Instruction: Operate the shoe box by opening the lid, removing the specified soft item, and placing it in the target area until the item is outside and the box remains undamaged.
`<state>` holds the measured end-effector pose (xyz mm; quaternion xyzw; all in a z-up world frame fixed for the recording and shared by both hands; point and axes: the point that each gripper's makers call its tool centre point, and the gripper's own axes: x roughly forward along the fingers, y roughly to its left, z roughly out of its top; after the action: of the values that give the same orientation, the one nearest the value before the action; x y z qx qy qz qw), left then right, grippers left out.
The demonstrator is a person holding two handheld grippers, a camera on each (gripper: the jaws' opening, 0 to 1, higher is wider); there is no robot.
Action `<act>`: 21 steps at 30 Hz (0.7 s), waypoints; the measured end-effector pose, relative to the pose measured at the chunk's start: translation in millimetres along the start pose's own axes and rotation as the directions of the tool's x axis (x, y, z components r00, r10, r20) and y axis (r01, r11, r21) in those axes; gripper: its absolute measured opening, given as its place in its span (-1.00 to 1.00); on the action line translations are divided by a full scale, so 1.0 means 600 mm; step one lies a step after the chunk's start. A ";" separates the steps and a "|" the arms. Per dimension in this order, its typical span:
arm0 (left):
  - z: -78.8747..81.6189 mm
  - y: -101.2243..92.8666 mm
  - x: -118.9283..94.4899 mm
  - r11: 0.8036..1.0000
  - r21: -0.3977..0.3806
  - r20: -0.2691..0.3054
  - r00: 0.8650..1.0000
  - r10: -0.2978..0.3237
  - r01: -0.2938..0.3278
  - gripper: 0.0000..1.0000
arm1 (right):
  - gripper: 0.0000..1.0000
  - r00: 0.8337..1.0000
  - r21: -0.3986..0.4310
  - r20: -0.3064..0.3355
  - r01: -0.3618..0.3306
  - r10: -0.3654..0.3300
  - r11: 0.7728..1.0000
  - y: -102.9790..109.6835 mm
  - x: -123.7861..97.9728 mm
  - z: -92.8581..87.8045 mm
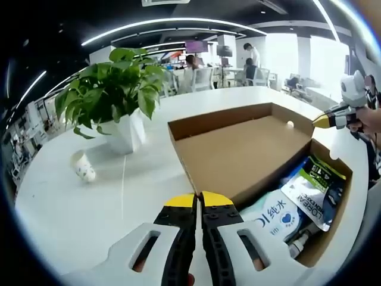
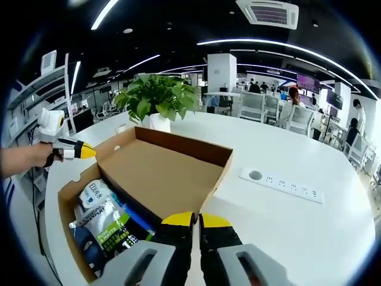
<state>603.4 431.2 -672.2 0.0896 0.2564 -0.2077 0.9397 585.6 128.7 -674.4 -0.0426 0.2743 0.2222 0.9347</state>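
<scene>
Sitting on the round white table [image 2: 297, 226], the shoe box [image 1: 333, 226] is open, its lid [image 1: 238, 149] folded flat back beside it. Packets [image 1: 312, 190] lie inside the box: a green-and-white pouch on top, a white pack [image 1: 274, 217] with blue print next to it. Left gripper [image 1: 198, 201] hovers just off the lid's near edge, jaws pressed together, holding nothing. Right gripper [image 2: 195, 220] hangs over the lid's corner, jaws likewise closed and empty. Potted plant [image 1: 113, 95], paper cup [image 1: 83, 167], power strip [image 2: 283, 183] on the table.
</scene>
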 end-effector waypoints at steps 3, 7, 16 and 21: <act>0.000 0.000 0.001 1.000 -0.003 0.000 1.000 -0.001 0.001 -0.99 | -1.00 1.000 0.002 0.001 -0.001 0.001 1.000 0.000 0.001 0.000; 0.000 0.000 0.003 1.000 -0.005 -0.001 1.000 -0.001 0.001 -0.99 | -1.00 1.000 0.001 0.001 0.000 0.000 1.000 -0.003 0.004 0.000; 0.001 0.001 0.007 1.000 -0.010 -0.005 1.000 0.001 -0.001 -0.99 | -1.00 1.000 0.002 0.002 0.000 0.000 1.000 -0.005 0.007 -0.001; 0.001 0.004 0.012 1.000 -0.014 -0.007 1.000 0.002 -0.002 -0.99 | -1.00 1.000 0.003 0.002 0.002 -0.002 1.000 -0.007 0.011 -0.001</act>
<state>610.3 430.7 -675.5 0.0837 0.2609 -0.2047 0.9397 592.3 127.6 -678.5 -0.0414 0.2737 0.2210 0.9352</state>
